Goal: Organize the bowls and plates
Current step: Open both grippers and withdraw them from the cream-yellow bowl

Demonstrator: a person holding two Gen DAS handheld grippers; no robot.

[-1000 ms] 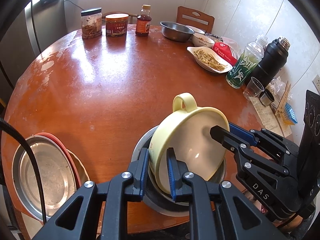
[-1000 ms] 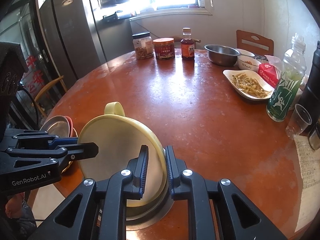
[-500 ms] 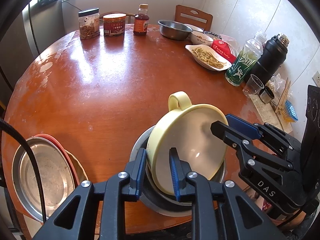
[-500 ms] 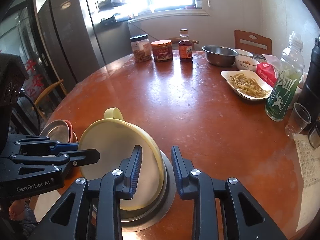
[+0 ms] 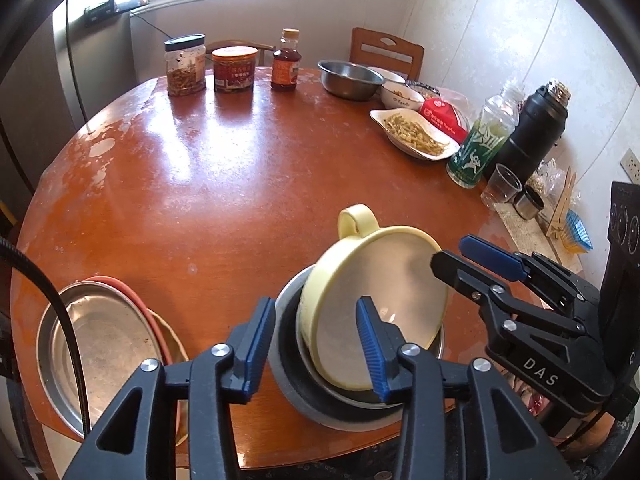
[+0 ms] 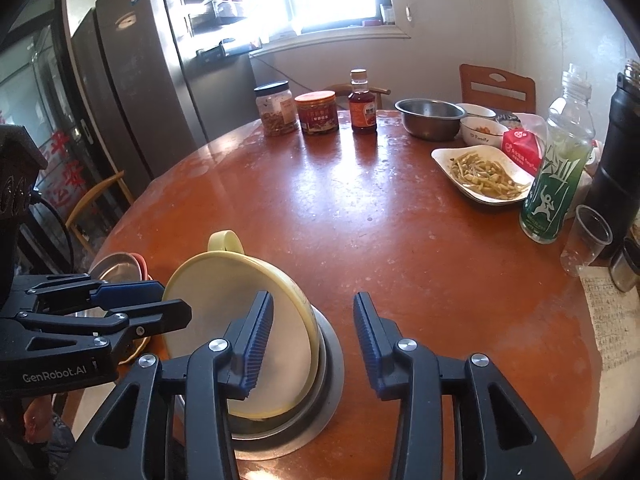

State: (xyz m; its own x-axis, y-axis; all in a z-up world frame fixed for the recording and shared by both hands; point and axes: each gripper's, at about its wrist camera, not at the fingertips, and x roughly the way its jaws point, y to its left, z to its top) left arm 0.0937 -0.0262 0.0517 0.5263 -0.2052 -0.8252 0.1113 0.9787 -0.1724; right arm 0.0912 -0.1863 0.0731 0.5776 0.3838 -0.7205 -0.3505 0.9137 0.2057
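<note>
A pale yellow bowl with a loop handle (image 5: pixel 372 304) leans tilted inside a steel bowl (image 5: pixel 288 364) near the table's front edge; it also shows in the right wrist view (image 6: pixel 236 320), in the steel bowl (image 6: pixel 320 400). My left gripper (image 5: pixel 316 344) is open, its jaws astride the yellow bowl's near rim. My right gripper (image 6: pixel 312 340) is open beside the yellow bowl's right rim, and shows from the side in the left wrist view (image 5: pixel 472 256). A stack of a steel plate (image 5: pixel 92 344) over a red one (image 5: pixel 136 300) lies at the left.
Round brown table (image 5: pixel 240 184). At the back stand two jars (image 5: pixel 186 65), a sauce bottle (image 5: pixel 285 60) and a steel basin (image 5: pixel 349 79). At the right are a dish of food (image 5: pixel 414 133), a green bottle (image 5: pixel 482 140), a black flask (image 5: pixel 536 136) and cups (image 5: pixel 502 190).
Both grippers have opened and let go of the yellow bowl's rim. The bowl now rests tilted in the steel bowl. Both views have drawn back a little.
</note>
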